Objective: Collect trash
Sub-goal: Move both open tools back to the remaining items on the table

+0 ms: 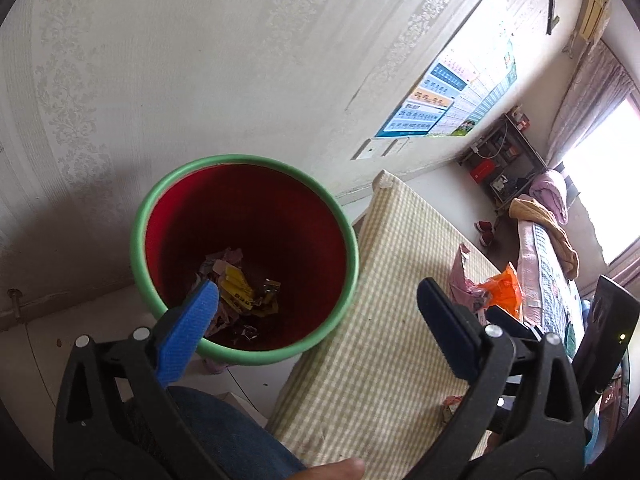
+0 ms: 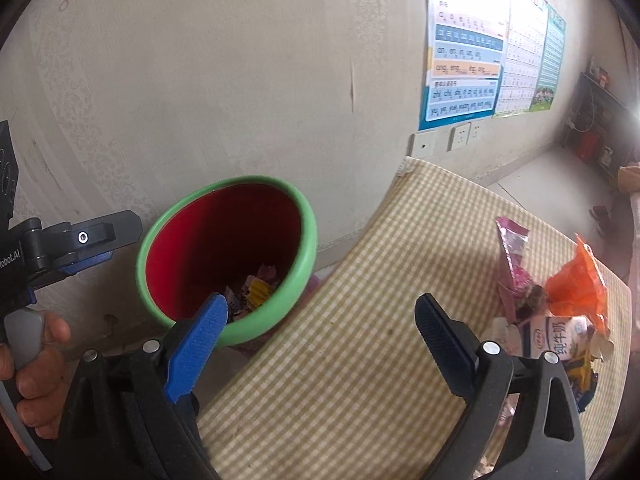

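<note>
A red bin with a green rim (image 1: pixel 350 240) (image 2: pixel 310 240) stands on the floor against the wall, beside the table. Yellow and pink wrappers (image 1: pixel 240 292) (image 2: pixel 258 290) lie at its bottom. My left gripper (image 1: pixel 318 290) hangs open above the bin's near edge with nothing between its fingers. My right gripper (image 2: pixel 320 306) is open and empty too, over the table edge next to the bin. On the table lie a pink wrapper (image 2: pixel 512 256) (image 1: pixel 460 276), an orange wrapper (image 2: pixel 580 284) (image 1: pixel 504 290) and a milk carton (image 2: pixel 556 338).
The table wears a yellow checked cloth (image 1: pixel 384 344) (image 2: pixel 360 360). A hand (image 2: pixel 36 364) holds the left gripper's body (image 2: pixel 68 248) at the right wrist view's left edge. Posters (image 2: pixel 464 52) hang on the wall; a bed (image 1: pixel 548 264) and shelf (image 1: pixel 504 156) stand further right.
</note>
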A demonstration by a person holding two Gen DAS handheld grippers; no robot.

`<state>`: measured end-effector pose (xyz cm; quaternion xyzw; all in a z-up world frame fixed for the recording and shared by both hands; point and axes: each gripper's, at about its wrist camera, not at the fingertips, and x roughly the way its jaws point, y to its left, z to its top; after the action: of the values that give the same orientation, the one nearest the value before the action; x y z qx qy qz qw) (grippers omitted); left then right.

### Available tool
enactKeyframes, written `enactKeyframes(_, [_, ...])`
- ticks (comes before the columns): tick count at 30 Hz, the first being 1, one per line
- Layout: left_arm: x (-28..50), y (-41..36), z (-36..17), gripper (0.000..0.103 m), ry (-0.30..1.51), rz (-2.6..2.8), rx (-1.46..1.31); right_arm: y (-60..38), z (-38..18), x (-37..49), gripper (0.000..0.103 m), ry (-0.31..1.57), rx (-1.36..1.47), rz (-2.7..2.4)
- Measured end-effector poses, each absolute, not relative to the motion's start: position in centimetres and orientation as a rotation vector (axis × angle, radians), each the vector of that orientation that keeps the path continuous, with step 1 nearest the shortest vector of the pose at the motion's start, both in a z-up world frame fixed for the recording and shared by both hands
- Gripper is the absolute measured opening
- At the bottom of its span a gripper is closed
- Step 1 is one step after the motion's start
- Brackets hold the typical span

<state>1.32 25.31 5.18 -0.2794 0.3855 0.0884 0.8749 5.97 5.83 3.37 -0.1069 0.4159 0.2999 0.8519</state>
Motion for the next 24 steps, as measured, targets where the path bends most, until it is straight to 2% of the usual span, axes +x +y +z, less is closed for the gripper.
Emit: enactKeyframes(24, [4.4, 7.7, 7.8, 0.097, 0.857, -0.069, -0.379, -15.7, 5.5, 3.4, 0.092, 0.829, -0.013, 0.333])
